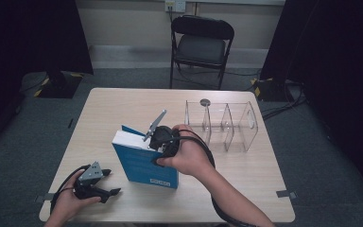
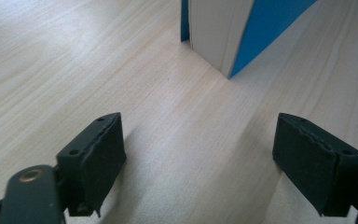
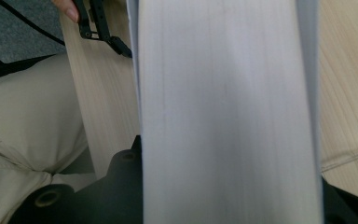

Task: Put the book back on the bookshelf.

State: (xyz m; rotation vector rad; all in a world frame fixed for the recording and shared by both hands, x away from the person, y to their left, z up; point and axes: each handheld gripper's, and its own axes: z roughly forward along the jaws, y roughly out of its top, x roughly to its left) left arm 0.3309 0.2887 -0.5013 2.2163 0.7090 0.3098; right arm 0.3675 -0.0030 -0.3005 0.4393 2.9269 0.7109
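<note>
Right gripper (image 1: pixel 163 137) clamped over the top of the blue book (image 1: pixel 144 163), jaws closed on it across its thickness, page block filling the space between them in the right gripper view. Book standing upright on the table (image 1: pixel 123 101), near its middle, pale page edges (image 3: pixel 228 112) turned up toward that gripper. Right hand (image 1: pixel 189 156) wrapped around the gripper body from behind, forearm slanting up from the lower right edge of the high view, grey plate (image 1: pixel 155 125) tilted up and to the left, cable looped round the wrist.

Left gripper (image 1: pixel 109 182) low at the near left corner of the table, lying almost flat, jaws spread wide with nothing but bare wood between them, pointing toward the book's lower corner (image 2: pixel 223 42). Left hand (image 1: pixel 71 198) cupped around its rear, cable curling beside it. Near the book, not touching it.

Just right of the book, a clear plastic organiser (image 1: pixel 224 124) with upright dividers, close behind the right hand. A small round disc (image 1: pixel 205 101) at its far left corner. Beyond the table, a black folding chair (image 1: pixel 201 47) on grey carpet.
</note>
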